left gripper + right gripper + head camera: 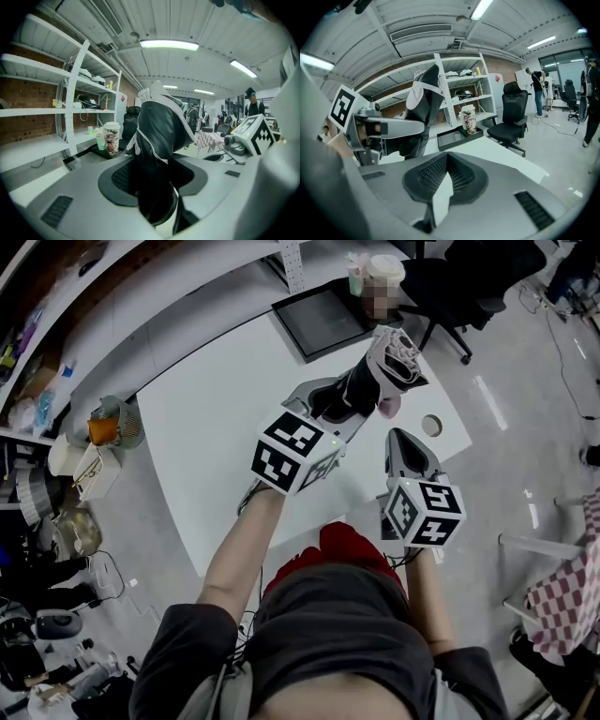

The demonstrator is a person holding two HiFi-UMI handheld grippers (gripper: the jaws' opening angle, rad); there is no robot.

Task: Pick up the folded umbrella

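My left gripper (343,405) is shut on the folded umbrella (392,360), a black and white bundle with a pink end, and holds it in the air above the white table (211,432). In the left gripper view the umbrella (160,136) stands up between the jaws and fills the middle. My right gripper (403,441) hovers just right of it with its jaws together and nothing in them. The right gripper view shows the umbrella (423,104) at the left, held in the left gripper (382,126); the right gripper (446,163) has only a thin slit between its pads.
A black tray (322,320) lies at the table's far edge, with a paper cup (384,271) and a green cup (356,277) beside it. A black office chair (461,285) stands beyond. The table has a round hole (431,425) near its right edge. Shelves (70,89) line the brick wall.
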